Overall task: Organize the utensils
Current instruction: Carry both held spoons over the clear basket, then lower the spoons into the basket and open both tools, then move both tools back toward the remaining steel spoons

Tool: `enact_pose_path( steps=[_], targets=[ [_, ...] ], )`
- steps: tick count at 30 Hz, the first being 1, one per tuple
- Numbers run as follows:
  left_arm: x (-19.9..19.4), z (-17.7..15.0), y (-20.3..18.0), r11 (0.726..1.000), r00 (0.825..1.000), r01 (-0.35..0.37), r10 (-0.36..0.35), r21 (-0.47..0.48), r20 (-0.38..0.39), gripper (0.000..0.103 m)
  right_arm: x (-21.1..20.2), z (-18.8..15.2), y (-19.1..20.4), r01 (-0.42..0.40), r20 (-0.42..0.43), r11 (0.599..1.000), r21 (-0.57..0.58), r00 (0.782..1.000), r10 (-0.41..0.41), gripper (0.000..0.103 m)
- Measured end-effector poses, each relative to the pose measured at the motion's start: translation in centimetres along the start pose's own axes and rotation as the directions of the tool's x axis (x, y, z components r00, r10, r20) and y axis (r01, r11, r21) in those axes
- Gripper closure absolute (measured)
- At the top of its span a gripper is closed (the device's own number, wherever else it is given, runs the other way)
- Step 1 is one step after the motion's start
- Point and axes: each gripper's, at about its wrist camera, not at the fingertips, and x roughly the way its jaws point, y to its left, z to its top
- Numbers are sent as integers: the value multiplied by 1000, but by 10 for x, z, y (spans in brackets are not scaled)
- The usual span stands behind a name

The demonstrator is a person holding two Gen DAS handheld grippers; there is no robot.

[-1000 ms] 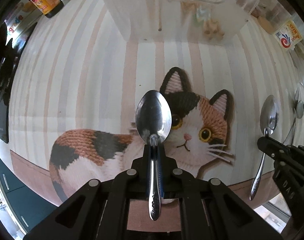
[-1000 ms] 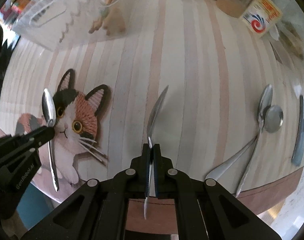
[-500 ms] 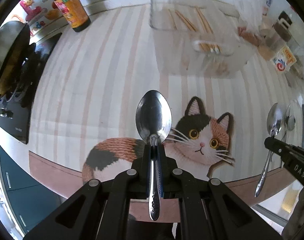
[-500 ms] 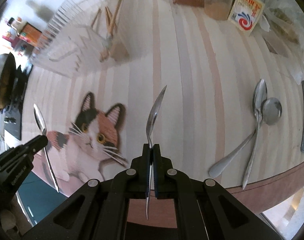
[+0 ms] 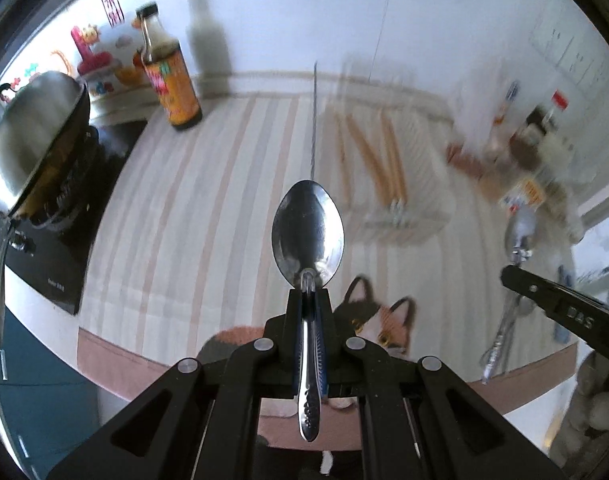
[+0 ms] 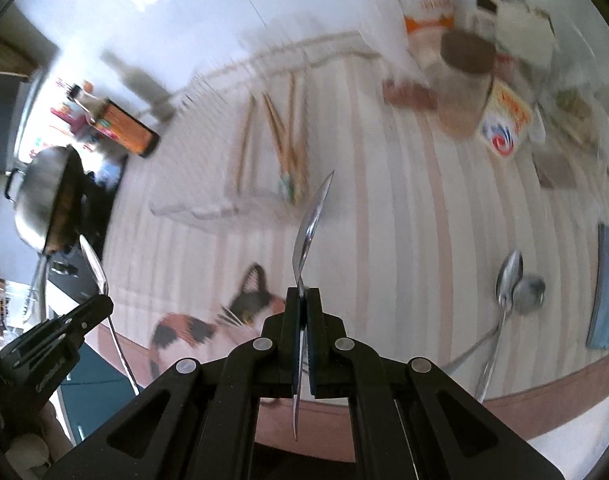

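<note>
Polished steel tablespoon [image 5: 308, 232] clamped by its neck in left black two-finger gripper [image 5: 308, 294], bowl facing the lens, embossed handle trailing back between the closed jaws. Second steel spoon [image 6: 310, 224] pinched edge-on in right black two-finger gripper [image 6: 303, 292], jaws likewise closed on the handle. Both held above striped beige-and-white table mat [image 6: 424, 220] printed with calico cat [image 6: 248, 304]. Beyond, blurred: clear plastic utensil tray [image 6: 208, 208] holding wooden chopsticks [image 6: 288, 148]. At right on mat: two loose steel spoons [image 6: 508, 280], bowls touching, beside flat blue-grey object [image 6: 606, 292]. At left: brown sauce bottle with orange label [image 5: 170, 80], steel-lidded black pot [image 5: 32, 140] on black hob.
</note>
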Motion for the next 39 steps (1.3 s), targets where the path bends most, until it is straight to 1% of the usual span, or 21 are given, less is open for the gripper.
enact_pose_path(
  steps=[3, 7, 12, 16, 17, 20, 22, 24, 27, 28, 30, 32, 34, 35, 36, 37, 38, 39],
  targets=[
    [-15, 16, -5, 1000, 999, 24, -24, 6, 39, 99, -10, 18, 5, -24, 27, 1000, 2, 999, 24, 100],
    [-25, 47, -13, 997, 995, 69, -70, 14, 70, 99, -20, 46, 11, -37, 61, 999, -9, 997, 38, 100],
    [-15, 94, -26, 994, 992, 101, -103, 33, 72, 99, -17, 89, 19, -37, 76, 999, -22, 996, 39, 100],
    [13, 131, -32, 994, 994, 104, -105, 38, 25, 99, 1, 124, 21, -35, 58, 999, -8, 998, 35, 100],
    [25, 141, -34, 994, 995, 99, -99, 44, -1, 99, 5, 129, 22, -33, 51, 999, -7, 998, 33, 100],
    [54, 158, -34, 995, 993, 97, -95, 33, -64, 99, 27, 148, 22, -28, 15, 1000, 13, 1000, 27, 100],
    [74, 164, -32, 995, 989, 100, -98, 16, -110, 99, 44, 157, 23, -18, -14, 1000, 17, 1000, 18, 100],
    [93, 170, -32, 994, 981, 111, -107, 15, -161, 99, 59, 162, 24, -8, -38, 1000, 16, 999, 9, 100],
    [103, 174, -29, 998, 979, 68, -66, 6, -193, 97, 84, 168, 24, -4, -102, 1000, 23, 995, 6, 100],
    [103, 175, -27, 998, 980, 55, -52, 11, -194, 97, 91, 169, 24, 6, -122, 1000, 25, 992, -3, 99],
    [98, 173, -24, 999, 983, 46, -44, 12, -180, 95, 100, 167, 20, 32, -148, 999, 26, 989, -28, 93],
    [92, 171, -23, 1000, 988, 11, -7, 24, -152, 93, 98, 163, 15, 31, -139, 999, 34, 990, -26, 79],
    [84, 167, -19, 999, 992, -36, 39, 30, -120, 88, 89, 157, 7, 39, -118, 998, 43, 992, -33, 75],
    [79, 163, -17, 998, 993, -62, 64, 31, -101, 80, 85, 155, 4, 40, -111, 998, 49, 993, -34, 75],
    [76, 160, -16, 997, 994, -70, 73, 31, -84, 71, 78, 151, -2, 42, -96, 997, 58, 995, -37, 75],
    [71, 157, -15, 996, 995, -81, 82, 31, -64, 66, 70, 149, -7, 41, -82, 997, 61, 996, -36, 75],
    [67, 153, -15, 995, 994, -97, 99, 32, -45, 54, 61, 144, -14, 46, -66, 996, 70, 997, -42, 74],
    [63, 150, -14, 994, 994, -107, 107, 29, -25, 44, 51, 139, -22, 51, -44, 995, 85, 998, -48, 73]
  ],
)
